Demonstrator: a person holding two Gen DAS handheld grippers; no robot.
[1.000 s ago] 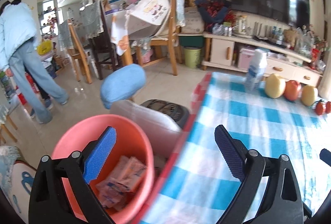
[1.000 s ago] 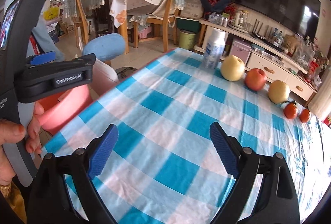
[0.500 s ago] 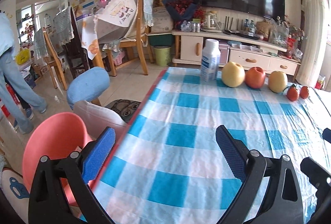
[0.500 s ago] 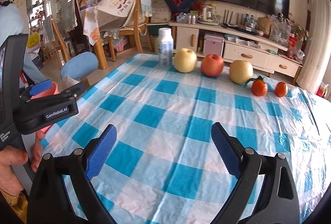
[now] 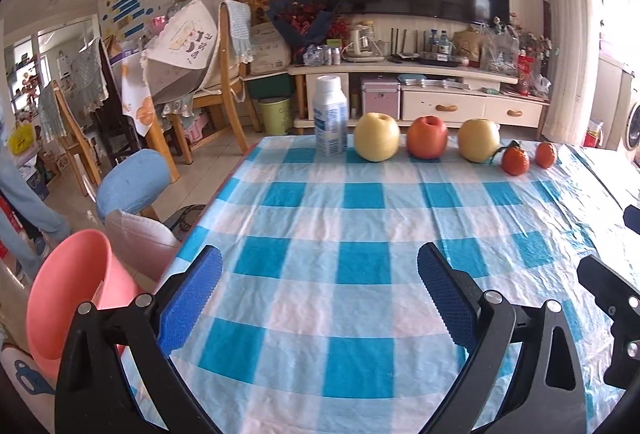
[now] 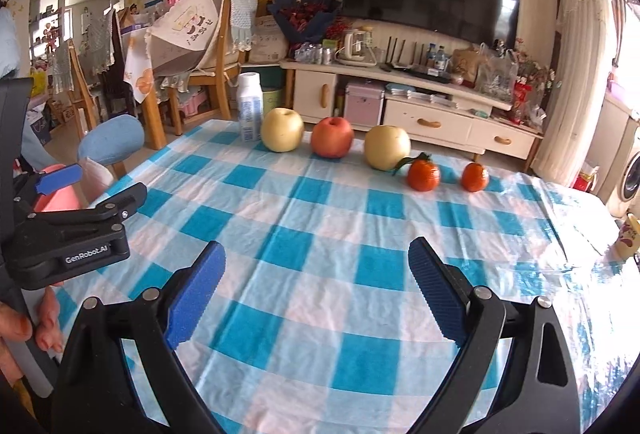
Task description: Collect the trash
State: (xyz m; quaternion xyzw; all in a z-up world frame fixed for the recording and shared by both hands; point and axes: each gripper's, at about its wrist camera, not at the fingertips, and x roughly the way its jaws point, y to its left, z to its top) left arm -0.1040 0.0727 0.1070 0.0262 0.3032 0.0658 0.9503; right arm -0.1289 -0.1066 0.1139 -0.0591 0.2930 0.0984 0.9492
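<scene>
A pink bin (image 5: pixel 70 290) stands on the floor beside the table's left edge; its rim also shows in the right wrist view (image 6: pixel 56 195). My left gripper (image 5: pixel 318 294) is open and empty over the blue checked tablecloth (image 5: pixel 360 234). My right gripper (image 6: pixel 316 288) is open and empty over the same cloth (image 6: pixel 320 234). The left gripper's body shows at the left of the right wrist view (image 6: pixel 72 234). I see no loose trash on the cloth. The bin's inside is hidden from here.
At the far edge stand a white bottle (image 5: pixel 330 115), a yellow apple (image 5: pixel 376 136), a red apple (image 5: pixel 427 136), another yellow apple (image 5: pixel 479 139) and two tangerines (image 5: pixel 516 159). A blue-cushioned chair (image 5: pixel 134 181) stands by the bin. A small cup (image 6: pixel 628 236) sits at the right.
Both grippers have swung right, from the bin and table's left edge to facing the row of fruit. The wrappers inside the bin have passed out of sight. Both stay open.
</scene>
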